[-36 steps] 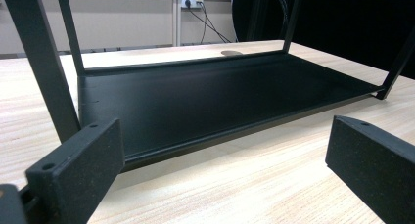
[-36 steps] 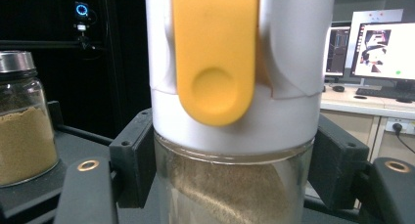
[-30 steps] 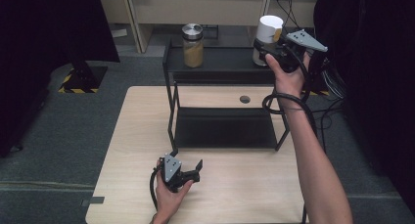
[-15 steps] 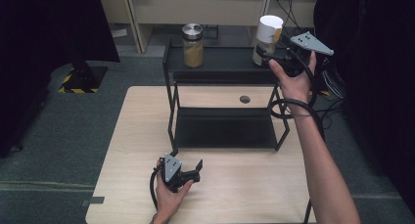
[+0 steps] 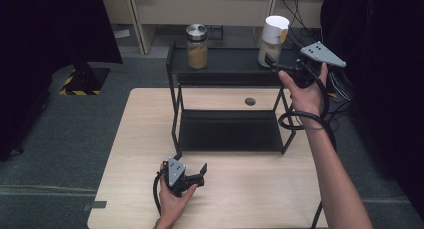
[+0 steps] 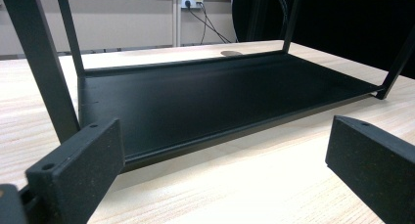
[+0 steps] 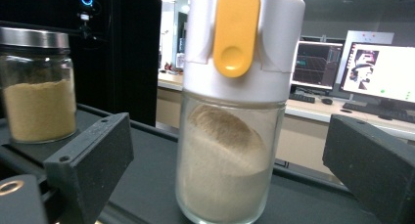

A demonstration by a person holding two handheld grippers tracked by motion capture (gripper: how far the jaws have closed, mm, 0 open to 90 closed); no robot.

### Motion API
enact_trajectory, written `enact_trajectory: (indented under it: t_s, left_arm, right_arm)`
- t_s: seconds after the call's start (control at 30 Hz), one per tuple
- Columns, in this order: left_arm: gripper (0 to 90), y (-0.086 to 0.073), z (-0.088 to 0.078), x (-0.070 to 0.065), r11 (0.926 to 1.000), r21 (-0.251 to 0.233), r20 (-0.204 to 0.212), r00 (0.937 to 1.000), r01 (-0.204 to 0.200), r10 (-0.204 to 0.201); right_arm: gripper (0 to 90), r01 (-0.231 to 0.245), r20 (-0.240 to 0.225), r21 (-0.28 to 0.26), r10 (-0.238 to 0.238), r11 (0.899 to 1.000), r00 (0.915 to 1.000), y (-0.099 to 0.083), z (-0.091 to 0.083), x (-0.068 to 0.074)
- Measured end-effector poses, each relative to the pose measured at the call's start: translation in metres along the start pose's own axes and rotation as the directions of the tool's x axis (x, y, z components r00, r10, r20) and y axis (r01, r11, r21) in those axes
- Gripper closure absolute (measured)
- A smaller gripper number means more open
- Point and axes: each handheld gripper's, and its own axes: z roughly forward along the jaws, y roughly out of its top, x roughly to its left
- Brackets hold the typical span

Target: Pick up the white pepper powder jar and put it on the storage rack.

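A glass jar with a white cap and yellow tab, partly full of pale powder, stands upright at the right end of the black rack's top shelf. My right gripper is level with the jar, just to its right. Its jaws have just been opening, and the jar stands between the open pads without touching them. My left gripper rests open on the wooden table with nothing between its fingers, facing the rack's lower shelf.
A second jar with a metal lid, holding yellow-brown powder, stands at the left of the top shelf. The lower shelf is bare. A round hole lies in the table behind the rack. Cables trail from both grippers.
My right gripper has opened, let go of the white-capped jar and drawn back a little to the right. The jar stays on the top shelf. The left hand has not moved.
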Motion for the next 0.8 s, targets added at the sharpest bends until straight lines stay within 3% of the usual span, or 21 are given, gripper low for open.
enact_trajectory:
  t_s: [0.8]
  left_arm:
    - [0.1, -0.001, 0.0, -0.001, 1.0, -0.004, -0.002, 1.0, -0.004, 0.004]
  right_arm:
    - [4.3, 0.067, -0.046, -0.02, -0.068, 0.998, 0.9966, -0.022, -0.042, 0.008]
